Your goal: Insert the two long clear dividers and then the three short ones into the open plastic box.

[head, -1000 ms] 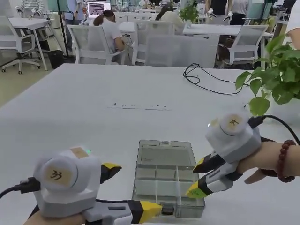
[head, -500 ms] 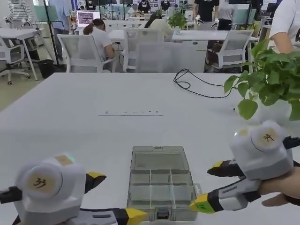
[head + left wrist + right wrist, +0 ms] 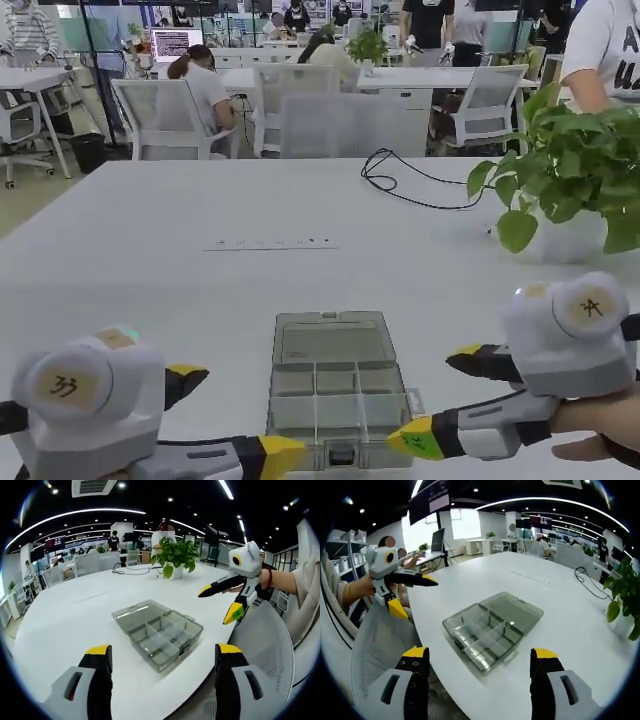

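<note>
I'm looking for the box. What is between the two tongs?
The open clear plastic box lies on the white table between the left tongs and the right tongs, touching neither; the head view shows it.

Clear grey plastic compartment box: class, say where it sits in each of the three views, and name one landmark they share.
Head view: clear grey plastic compartment box, bottom centre, lid open.
Left gripper view: box at centre.
Right gripper view: box at centre.
Shared landmark: green leafy potted plant, at right edge, top centre, right edge respectively.
</note>
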